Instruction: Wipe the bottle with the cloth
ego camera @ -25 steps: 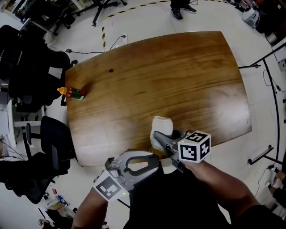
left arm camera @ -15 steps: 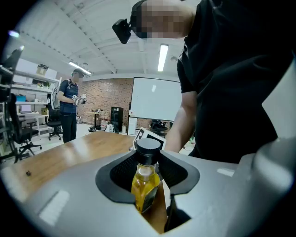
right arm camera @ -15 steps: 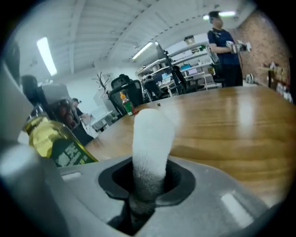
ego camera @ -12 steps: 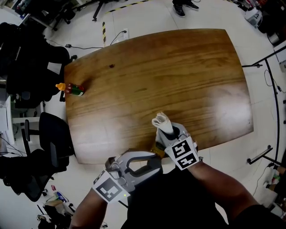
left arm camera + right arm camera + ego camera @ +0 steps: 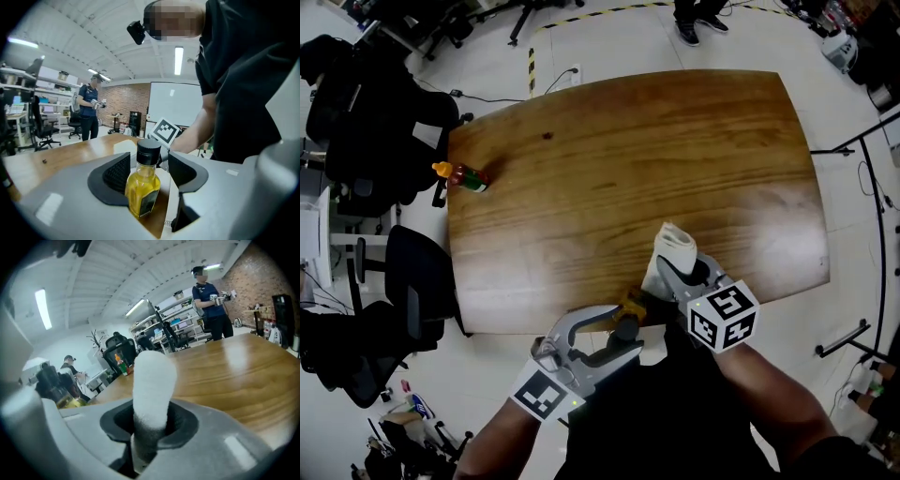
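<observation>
Bottle (image 5: 630, 303) of yellow liquid w/ black cap stands upright at the desk's (image 5: 656, 159) near edge, approx halfway along it, btwn the jaws of the L gripper (image 5: 628, 330). Those jaws have just been opening and are now wide & released. In the left gripper view the bottle (image 5: 143, 187) sits close by one ribbed pad w/ a clear gap to the other, so nothing's clamped.

R gripper (image 5: 672, 270) is just beside it, further right along the same near edge, jaws clenched on a rolled white cloth (image 5: 675, 242). In the right gripper view the cloth (image 5: 152, 380) sticks up from the shut jaws as a rounded roll. Cloth is near the bottle; whether they touch can't be made out. R gripper's marker cube (image 5: 164, 131) shows just behind the bottle's cap.

Small red sauce bottle (image 5: 464, 176) w/ orange cap sits at the desk's left edge, toward the far-left corner, well apart. Black office chair (image 5: 417, 291) stands off the left edge. A person (image 5: 211, 301) in a dark blue top stands beyond the desk
</observation>
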Demonstrator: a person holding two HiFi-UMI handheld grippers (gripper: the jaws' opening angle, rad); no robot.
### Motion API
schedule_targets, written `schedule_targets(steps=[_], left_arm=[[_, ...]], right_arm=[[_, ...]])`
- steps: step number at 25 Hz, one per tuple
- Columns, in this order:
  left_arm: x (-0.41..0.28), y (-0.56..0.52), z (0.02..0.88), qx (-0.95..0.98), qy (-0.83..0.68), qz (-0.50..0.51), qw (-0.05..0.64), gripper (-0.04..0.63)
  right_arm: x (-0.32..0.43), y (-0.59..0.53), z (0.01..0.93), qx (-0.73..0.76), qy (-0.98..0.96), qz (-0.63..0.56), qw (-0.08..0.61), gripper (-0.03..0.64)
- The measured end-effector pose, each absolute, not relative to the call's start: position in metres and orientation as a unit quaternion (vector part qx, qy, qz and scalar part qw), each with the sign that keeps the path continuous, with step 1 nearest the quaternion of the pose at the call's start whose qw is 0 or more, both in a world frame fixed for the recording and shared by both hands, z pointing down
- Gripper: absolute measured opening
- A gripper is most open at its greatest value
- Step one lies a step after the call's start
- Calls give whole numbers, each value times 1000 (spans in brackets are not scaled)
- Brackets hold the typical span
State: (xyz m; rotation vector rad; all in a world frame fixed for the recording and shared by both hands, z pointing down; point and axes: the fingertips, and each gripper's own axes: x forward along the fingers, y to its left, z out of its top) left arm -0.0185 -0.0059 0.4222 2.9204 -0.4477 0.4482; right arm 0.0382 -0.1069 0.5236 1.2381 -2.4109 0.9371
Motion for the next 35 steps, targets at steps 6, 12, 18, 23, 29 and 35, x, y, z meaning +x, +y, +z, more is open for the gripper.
schedule_targets(steps=[6, 12, 18, 23, 29, 35], left_arm=[[-18, -9, 424, 929, -326, 162, 73, 264], [-15, -24, 416, 885, -436, 115, 119, 209], [-15, -27, 413, 894, -421, 116, 103, 178], [-11, -11, 412, 956, -254, 140, 48, 178], [-8, 5, 421, 974, -119, 184, 55, 176], [-4, 8, 423, 978, -17, 202, 55, 176]], right_arm=[[72, -102, 483, 422, -842, 323, 92, 78], [70, -97, 469, 406, -851, 322, 82, 78], [69, -90, 462, 389, -862, 315, 81, 78], [74, -81, 468, 391, -856, 328, 78, 78], [77, -73, 475, 390, -840, 373, 60, 78], [75, -78, 469, 388, -815, 431, 14, 78]])
